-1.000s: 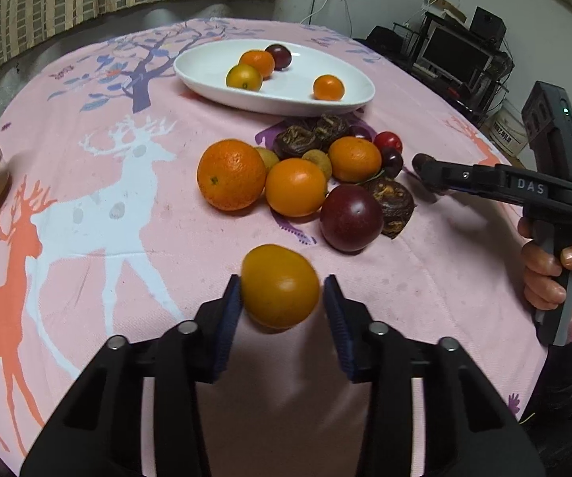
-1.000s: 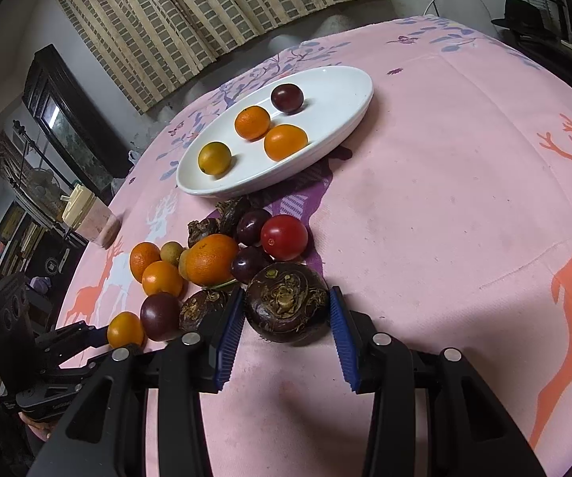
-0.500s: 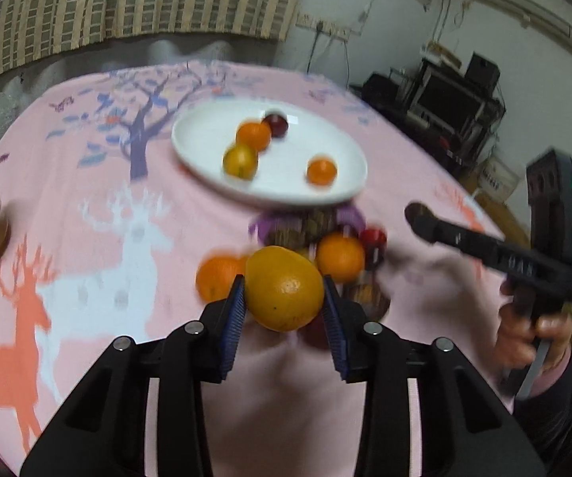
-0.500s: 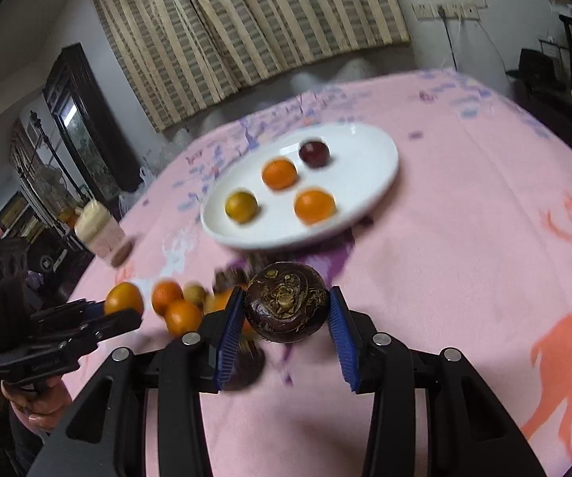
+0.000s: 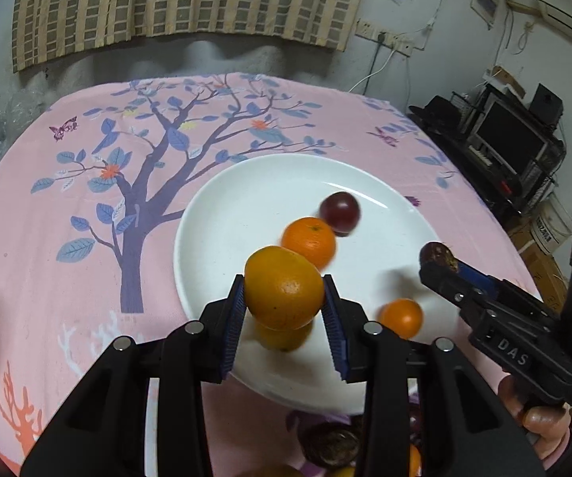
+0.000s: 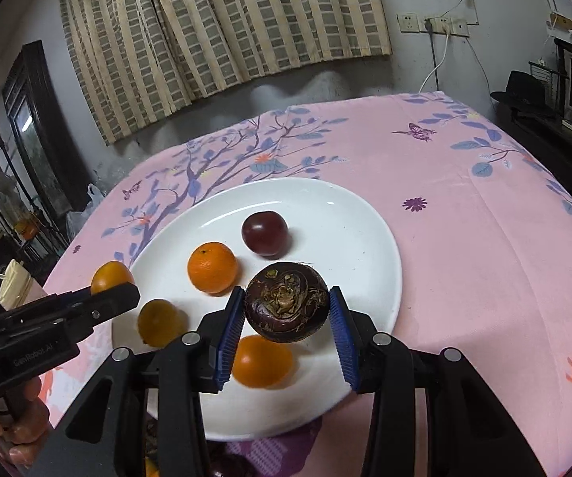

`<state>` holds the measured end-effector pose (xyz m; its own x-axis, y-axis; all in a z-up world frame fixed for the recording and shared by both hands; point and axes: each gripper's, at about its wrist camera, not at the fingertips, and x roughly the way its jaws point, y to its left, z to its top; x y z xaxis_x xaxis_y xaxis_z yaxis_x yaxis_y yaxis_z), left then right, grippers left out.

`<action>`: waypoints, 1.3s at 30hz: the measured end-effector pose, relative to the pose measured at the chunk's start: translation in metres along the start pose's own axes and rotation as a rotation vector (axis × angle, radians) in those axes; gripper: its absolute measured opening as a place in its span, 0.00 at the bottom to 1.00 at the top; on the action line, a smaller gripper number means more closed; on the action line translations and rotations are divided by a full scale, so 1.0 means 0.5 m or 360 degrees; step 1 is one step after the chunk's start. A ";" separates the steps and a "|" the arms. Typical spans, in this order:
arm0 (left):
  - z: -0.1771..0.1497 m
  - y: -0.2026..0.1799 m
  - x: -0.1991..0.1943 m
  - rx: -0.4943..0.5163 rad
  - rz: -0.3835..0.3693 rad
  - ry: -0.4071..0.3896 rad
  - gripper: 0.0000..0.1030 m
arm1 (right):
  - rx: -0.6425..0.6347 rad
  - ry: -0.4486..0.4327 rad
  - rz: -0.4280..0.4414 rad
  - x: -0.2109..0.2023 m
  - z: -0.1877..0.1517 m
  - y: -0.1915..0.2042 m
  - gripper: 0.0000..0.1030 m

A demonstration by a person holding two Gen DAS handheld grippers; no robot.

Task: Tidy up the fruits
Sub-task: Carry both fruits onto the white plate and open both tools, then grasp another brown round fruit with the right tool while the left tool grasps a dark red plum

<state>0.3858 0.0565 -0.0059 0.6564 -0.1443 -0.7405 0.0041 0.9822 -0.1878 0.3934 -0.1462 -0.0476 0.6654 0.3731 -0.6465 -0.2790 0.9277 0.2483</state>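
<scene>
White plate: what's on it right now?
Four loose fruits lie on the white plate: a dark plum, and three oranges. The near rim is hidden behind the right gripper.

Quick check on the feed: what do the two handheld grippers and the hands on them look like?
Both grippers, left gripper and right gripper, are matte black with ridged blue finger pads and silver pivot bolts. White lettering marks their sides: "DAS" and "GenRobot.AI". Bare fingers wrap the handles; a pink cuff shows at the right hand.

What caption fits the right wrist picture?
Right gripper holds a dark wrinkled round fruit above the white oval plate.
</scene>
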 end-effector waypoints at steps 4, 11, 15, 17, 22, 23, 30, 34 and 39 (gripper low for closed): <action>0.006 0.019 0.034 -0.0038 0.0032 0.0064 0.36 | -0.0029 0.0023 -0.0025 0.014 -0.005 0.005 0.43; -0.004 0.030 -0.040 -0.0060 0.0061 -0.0065 0.79 | -0.0058 -0.0018 -0.0028 -0.035 -0.018 0.017 0.51; -0.035 0.040 -0.111 -0.0005 0.0162 -0.0177 0.89 | -0.0107 -0.0076 -0.0016 -0.090 -0.040 0.037 0.51; -0.054 0.048 -0.135 -0.0011 0.0183 -0.0196 0.92 | -0.0139 -0.0087 0.0011 -0.118 -0.060 0.054 0.51; -0.112 0.085 -0.167 -0.0040 0.0268 -0.0200 0.93 | -0.0306 -0.0050 0.0063 -0.166 -0.134 0.095 0.51; -0.119 0.091 -0.170 -0.0039 0.0307 -0.0195 0.93 | -0.0345 -0.0029 0.0069 -0.175 -0.154 0.102 0.51; -0.137 0.127 -0.187 -0.0149 0.0241 -0.0163 0.93 | -0.0423 0.0175 0.0071 -0.208 -0.249 0.127 0.51; -0.142 0.133 -0.190 -0.0168 0.0236 -0.0155 0.93 | -0.0467 0.0276 0.0008 -0.196 -0.276 0.143 0.51; -0.149 0.131 -0.199 -0.0159 0.0228 -0.0163 0.93 | -0.0505 0.0326 0.0004 -0.186 -0.287 0.164 0.51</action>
<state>0.2647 0.1262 0.0075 0.7181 0.0143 -0.6958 -0.1667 0.9742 -0.1520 0.2093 -0.1071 -0.0709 0.5211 0.3347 -0.7852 -0.5025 0.8639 0.0348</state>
